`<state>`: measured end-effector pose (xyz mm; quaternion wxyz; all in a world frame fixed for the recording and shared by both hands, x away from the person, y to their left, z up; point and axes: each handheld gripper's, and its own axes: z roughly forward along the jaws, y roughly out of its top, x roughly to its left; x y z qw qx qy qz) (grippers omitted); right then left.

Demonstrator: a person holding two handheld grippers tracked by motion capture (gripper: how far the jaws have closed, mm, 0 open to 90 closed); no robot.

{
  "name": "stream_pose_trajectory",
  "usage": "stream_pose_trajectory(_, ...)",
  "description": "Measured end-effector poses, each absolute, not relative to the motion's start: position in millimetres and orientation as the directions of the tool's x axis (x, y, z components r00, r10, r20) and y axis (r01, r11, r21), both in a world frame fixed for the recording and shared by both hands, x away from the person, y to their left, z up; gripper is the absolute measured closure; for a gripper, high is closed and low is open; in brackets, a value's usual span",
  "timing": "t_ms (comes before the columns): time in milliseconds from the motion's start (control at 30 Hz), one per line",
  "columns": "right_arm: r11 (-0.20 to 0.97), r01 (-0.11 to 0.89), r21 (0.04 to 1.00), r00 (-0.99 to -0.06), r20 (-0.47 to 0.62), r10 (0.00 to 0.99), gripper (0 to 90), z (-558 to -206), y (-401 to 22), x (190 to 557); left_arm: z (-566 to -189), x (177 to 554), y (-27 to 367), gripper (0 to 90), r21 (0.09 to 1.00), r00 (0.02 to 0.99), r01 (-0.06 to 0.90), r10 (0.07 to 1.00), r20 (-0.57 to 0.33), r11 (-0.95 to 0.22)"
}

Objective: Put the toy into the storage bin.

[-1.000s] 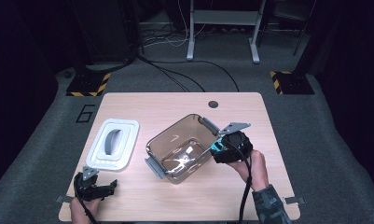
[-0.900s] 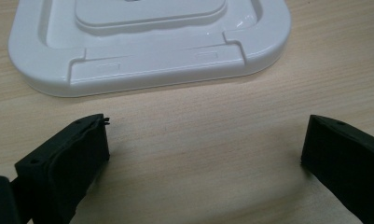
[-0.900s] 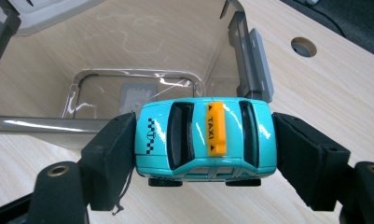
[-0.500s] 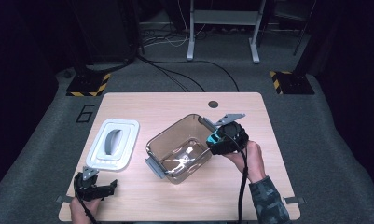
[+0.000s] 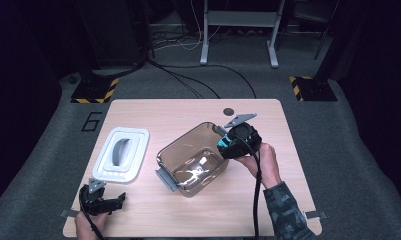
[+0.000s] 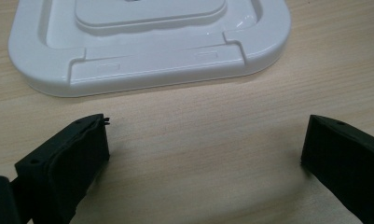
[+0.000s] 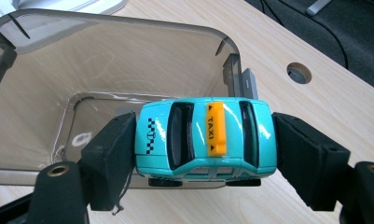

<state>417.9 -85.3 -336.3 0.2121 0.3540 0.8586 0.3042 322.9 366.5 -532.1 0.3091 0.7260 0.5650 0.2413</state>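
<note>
1. Toy taxi [image 7: 205,140], as seen in the right gripper view: it sits crosswise between the two black jaws of the right gripper [image 7: 205,144], which are closed on its bonnet end and its boot end, so the car's long axis runs from pad to pad. Just beyond and below the jaws stands the open clear plastic box [image 7: 105,60], its mouth facing up; the car hangs over the box's near rim, roof turned toward the camera. Further out past the jaws, a round hole [image 7: 298,73] shows in the table top.

2. High view: the right gripper [image 5: 227,145] is at the right-hand edge of the box [image 5: 193,160], with a speck of turquoise showing at its tip. The left gripper [image 5: 119,200] lies low near the front left corner of the table [image 5: 288,190], well apart from the box. The white lid [image 5: 122,155] lies flat just ahead of the left gripper, to the left of the box.

3. Left gripper view: the two jaws stand wide apart with only bare wood between them, holding nothing. The lid's [image 6: 147,46] nearest edge lies straight ahead of the jaws, near but not touching.

4. My reading: the right hand is plainly the one for the drop. The box's hollow lies forward and down from its jaws, so a short carry inward puts the car clear of the rim before the jaws part.
</note>
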Motion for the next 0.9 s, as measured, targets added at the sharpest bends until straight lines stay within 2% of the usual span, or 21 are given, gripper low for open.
stream_pose_trajectory(567, 0.558, 0.497, 0.665, -0.662, -0.125, 0.739, 24.1, -332, -67, 432, -532, 323, 366, 0.4, 0.721, 0.245, 0.671, 0.969, 0.002, -0.171)
stream_pose_trajectory(900, 0.531, 0.491, 0.69, -0.67, -0.09, 0.737, 24.1, -341, -59, 444, -532, 323, 366, 0.4, 0.723, 0.246, 0.669, 0.969, 0.002, -0.171)
